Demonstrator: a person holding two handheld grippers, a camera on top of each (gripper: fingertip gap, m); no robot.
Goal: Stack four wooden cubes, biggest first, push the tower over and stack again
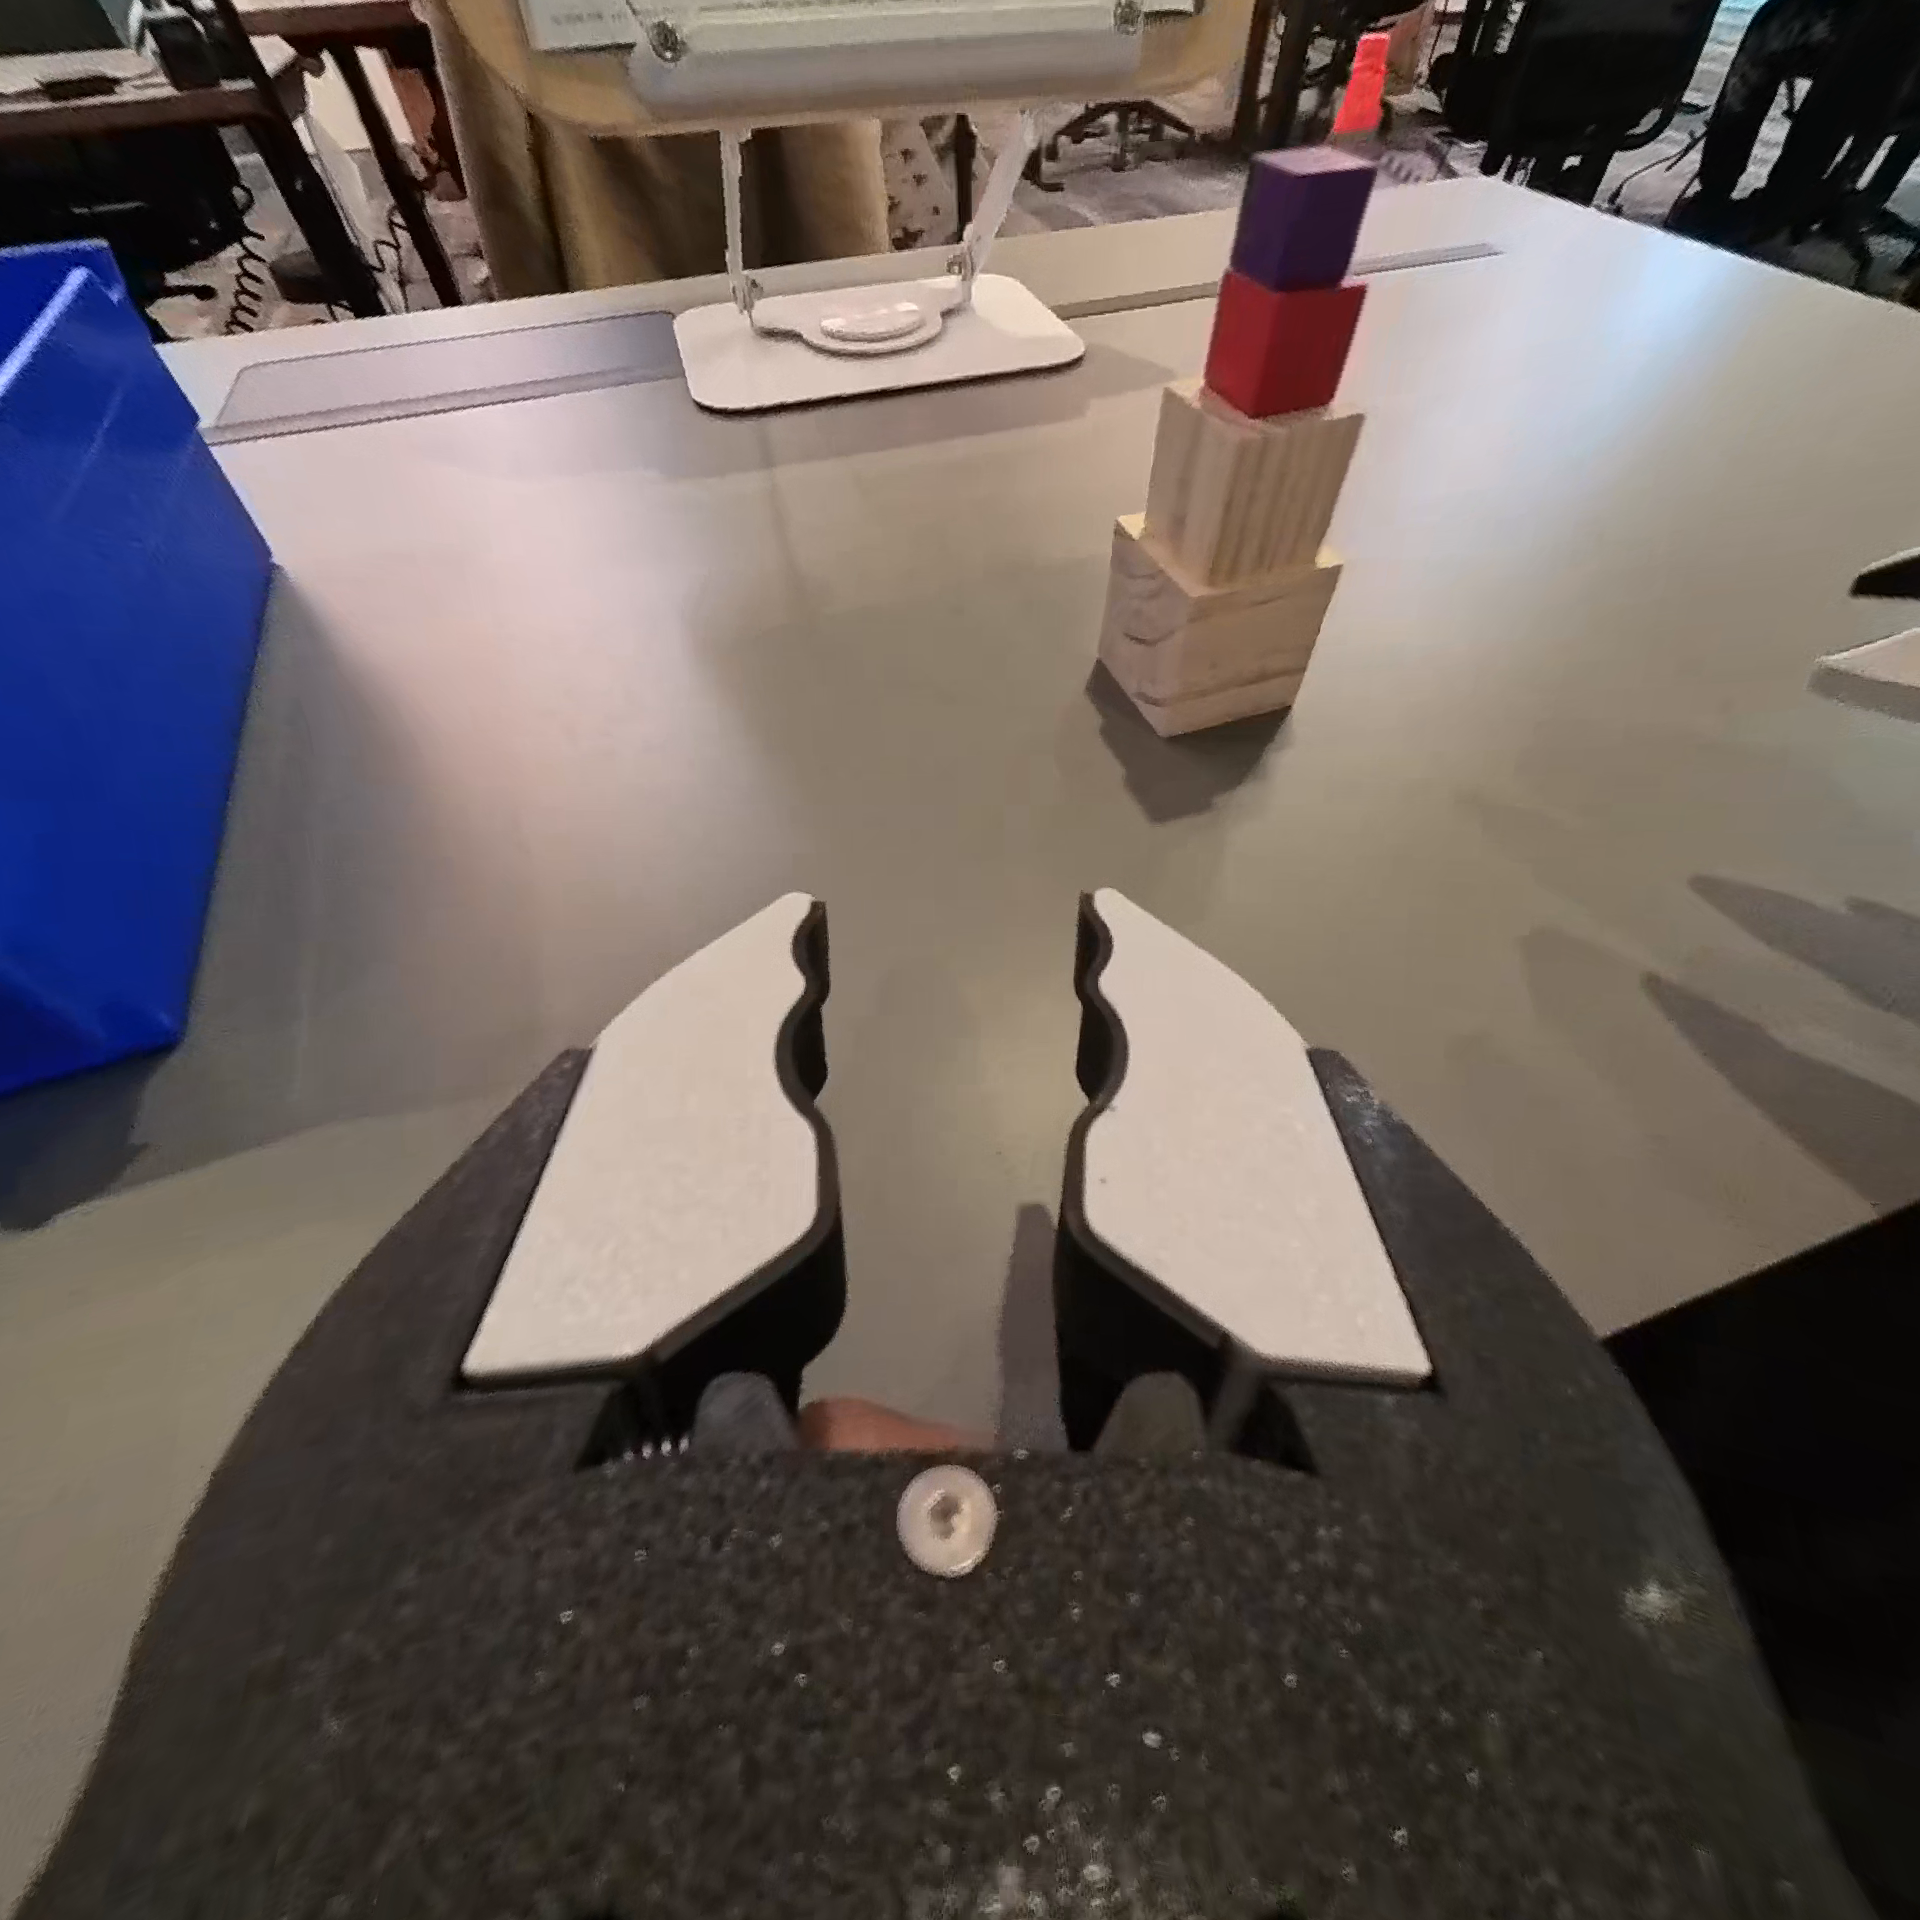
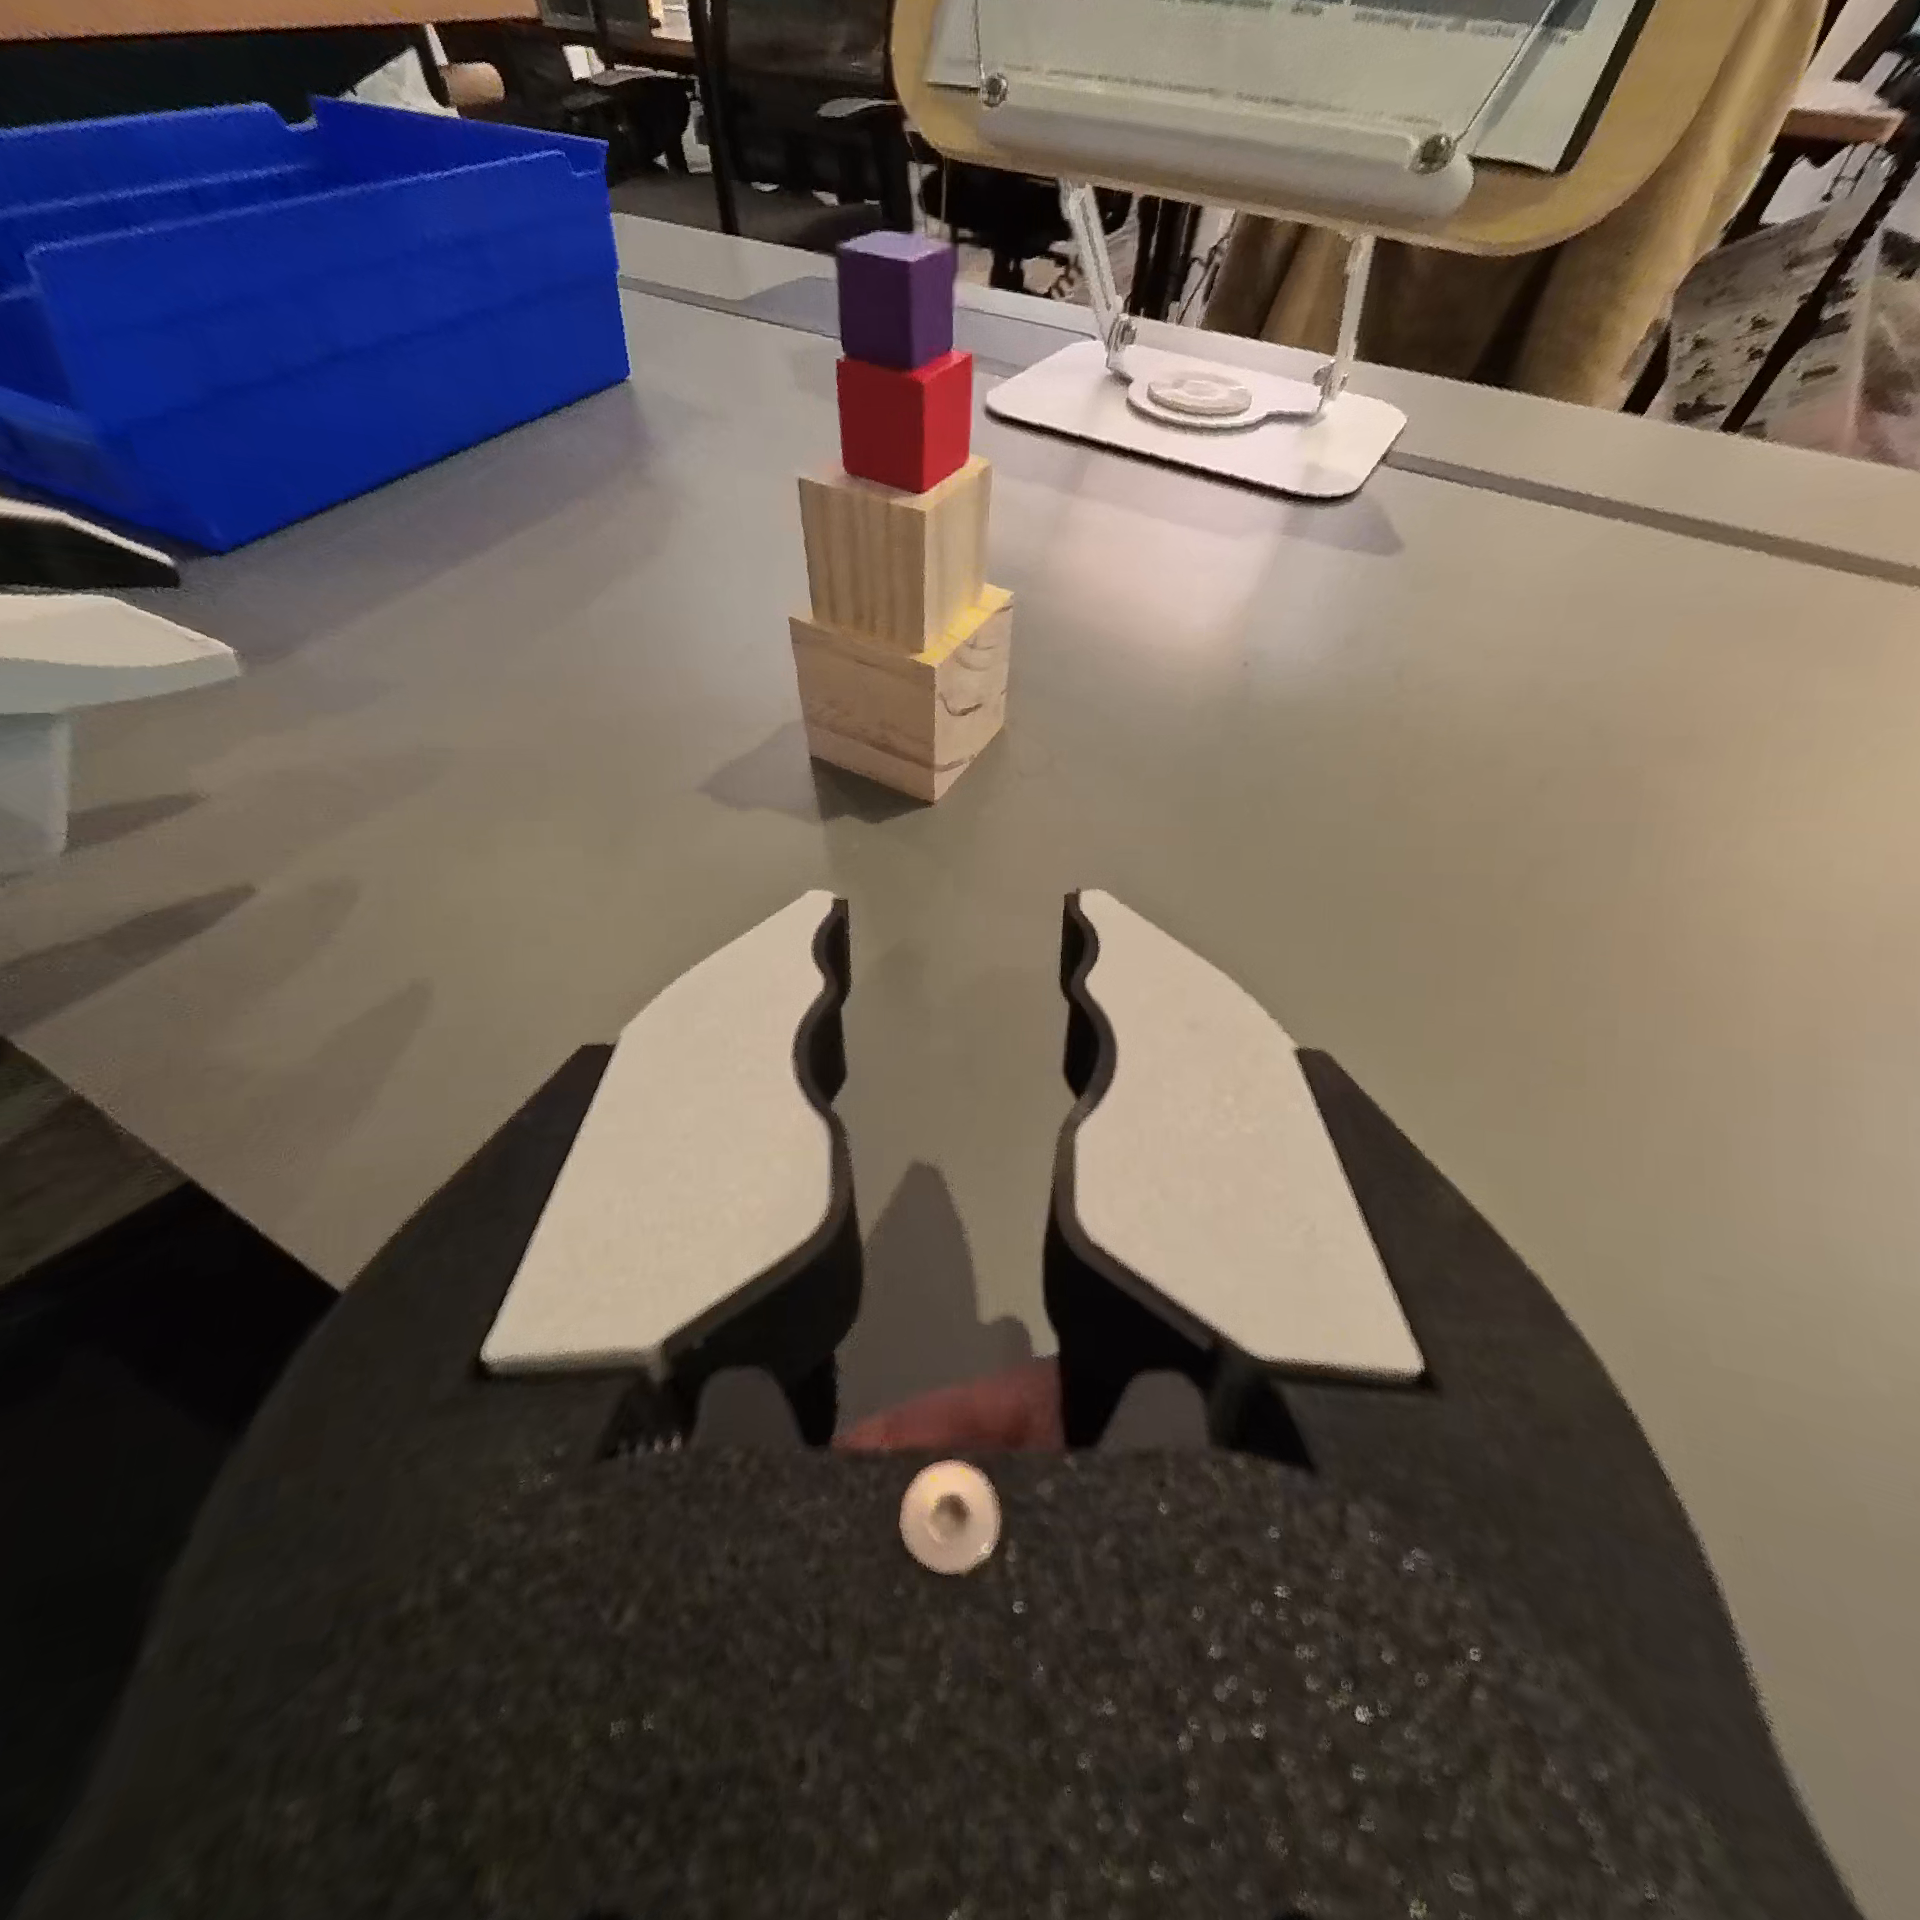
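A tower of four cubes stands upright on the grey table (image 1: 623, 675). From the bottom: a large pale wooden cube (image 1: 1210, 634) (image 2: 899, 707), a smaller pale wooden cube (image 1: 1257, 488) (image 2: 894, 551), a red cube (image 1: 1283, 348) (image 2: 904, 421), a purple cube (image 1: 1304, 218) (image 2: 896, 299). My left gripper (image 1: 954, 914) is open and empty, short of the tower and to its left. My right gripper (image 2: 954, 914) is open and empty, short of the tower. The left gripper's fingers (image 2: 94, 644) show at the left edge of the right wrist view.
A blue plastic bin (image 1: 94, 665) (image 2: 301, 301) stands at the table's left. A white stand (image 1: 883, 348) (image 2: 1195, 421) holding a framed sheet sits at the far edge. The right gripper's fingers (image 1: 1881, 665) show at the right edge. Chairs and desks lie beyond the table. It is some 12 centimeters from my right tips to the red cube (image 2: 904, 421).
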